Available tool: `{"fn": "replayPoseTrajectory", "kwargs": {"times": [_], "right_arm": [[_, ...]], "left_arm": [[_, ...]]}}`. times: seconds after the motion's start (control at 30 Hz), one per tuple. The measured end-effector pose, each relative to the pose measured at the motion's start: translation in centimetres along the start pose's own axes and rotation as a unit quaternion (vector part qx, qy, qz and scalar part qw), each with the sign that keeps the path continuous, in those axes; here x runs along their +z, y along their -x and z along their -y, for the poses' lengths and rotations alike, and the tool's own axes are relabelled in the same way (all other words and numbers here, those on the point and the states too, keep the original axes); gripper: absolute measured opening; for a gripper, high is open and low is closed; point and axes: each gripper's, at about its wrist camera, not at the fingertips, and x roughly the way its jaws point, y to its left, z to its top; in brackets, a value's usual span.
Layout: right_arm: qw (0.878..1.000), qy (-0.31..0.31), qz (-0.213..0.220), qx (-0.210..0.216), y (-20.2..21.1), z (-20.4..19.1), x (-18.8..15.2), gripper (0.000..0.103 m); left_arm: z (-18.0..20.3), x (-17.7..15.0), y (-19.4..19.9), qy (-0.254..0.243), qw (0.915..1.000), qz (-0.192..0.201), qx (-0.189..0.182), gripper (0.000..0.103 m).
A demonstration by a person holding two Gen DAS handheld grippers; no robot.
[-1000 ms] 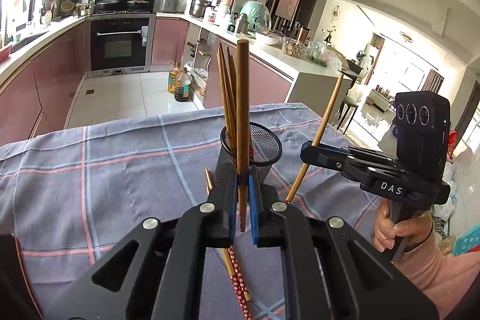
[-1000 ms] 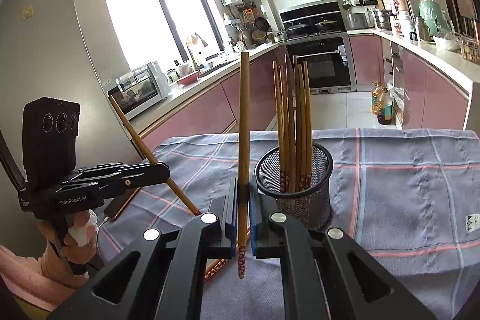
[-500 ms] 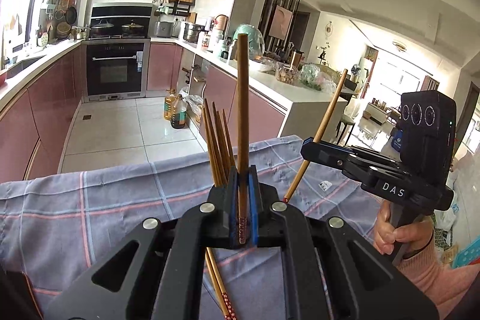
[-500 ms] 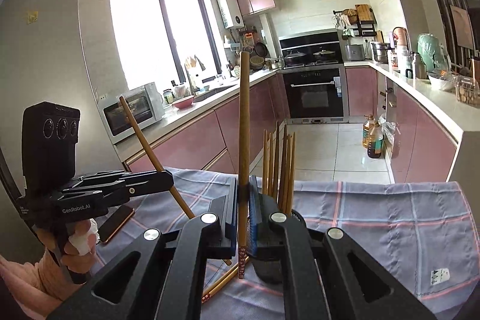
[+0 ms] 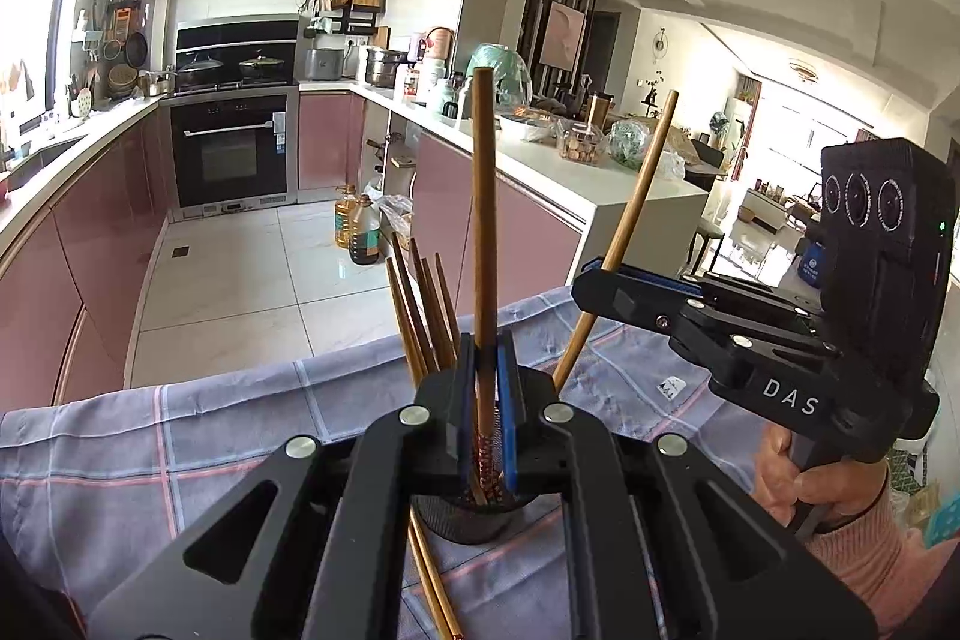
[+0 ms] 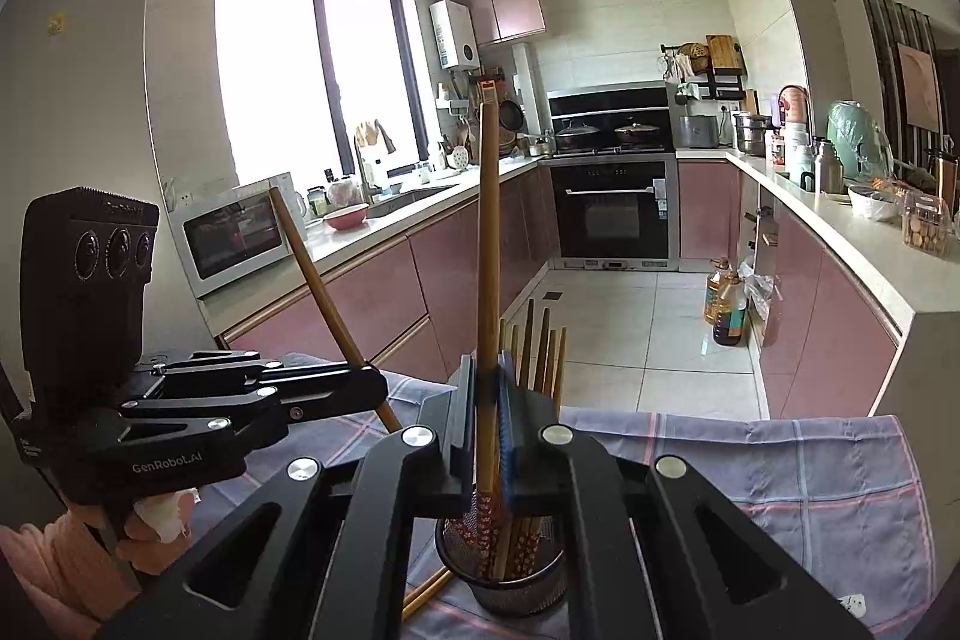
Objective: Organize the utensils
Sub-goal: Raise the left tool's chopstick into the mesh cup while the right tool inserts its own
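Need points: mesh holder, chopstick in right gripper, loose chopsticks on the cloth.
mesh holder (image 6: 516, 589), right wrist view, dark mesh wall near the base.
chopstick in right gripper (image 6: 489, 244), right wrist view, mid shaft above the fingers.
loose chopsticks on the cloth (image 5: 433, 589), left wrist view, shafts lying beside the holder's base.

A checked blue-grey tablecloth (image 5: 180, 466) with pink lines covered the table. Behind it stood a kitchen with pink cabinets (image 6: 372, 304), a built-in black oven (image 5: 231, 151) with two lidded pans (image 6: 600, 130) on the hob above it, and a white microwave (image 6: 231, 235) under the window (image 6: 312, 82). Two oil bottles (image 5: 357, 226) stood on the white floor tiles beside the counter.
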Motion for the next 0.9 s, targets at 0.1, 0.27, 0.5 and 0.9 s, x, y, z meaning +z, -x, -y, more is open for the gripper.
{"fn": "replayPoseTrajectory", "kwargs": {"times": [0.1, 0.27, 0.5, 0.9], "right_arm": [[1.0, 0.002, -0.017, -0.003, -1.0, 0.2, -0.4, 0.006], [0.998, 0.002, -0.054, -0.01, -2.7, 0.4, -1.5, 0.006], [0.994, -0.004, -0.107, -0.015, -5.1, 1.3, -2.9, 0.006], [0.992, -0.019, -0.125, -0.019, -7.5, 1.7, -3.5, 0.006]], "left_arm": [[-0.2, -0.6, -1.3, -0.003, 0.9998, -0.02, 0.004, 0.008], [-0.4, -1.8, -3.4, -0.009, 0.9982, -0.059, 0.006, 0.008], [-0.7, -2.8, -5.2, -0.012, 0.9958, -0.09, 0.008, 0.008], [-2.7, -2.7, -8.6, 0.004, 0.9926, -0.119, 0.023, 0.008]]}}
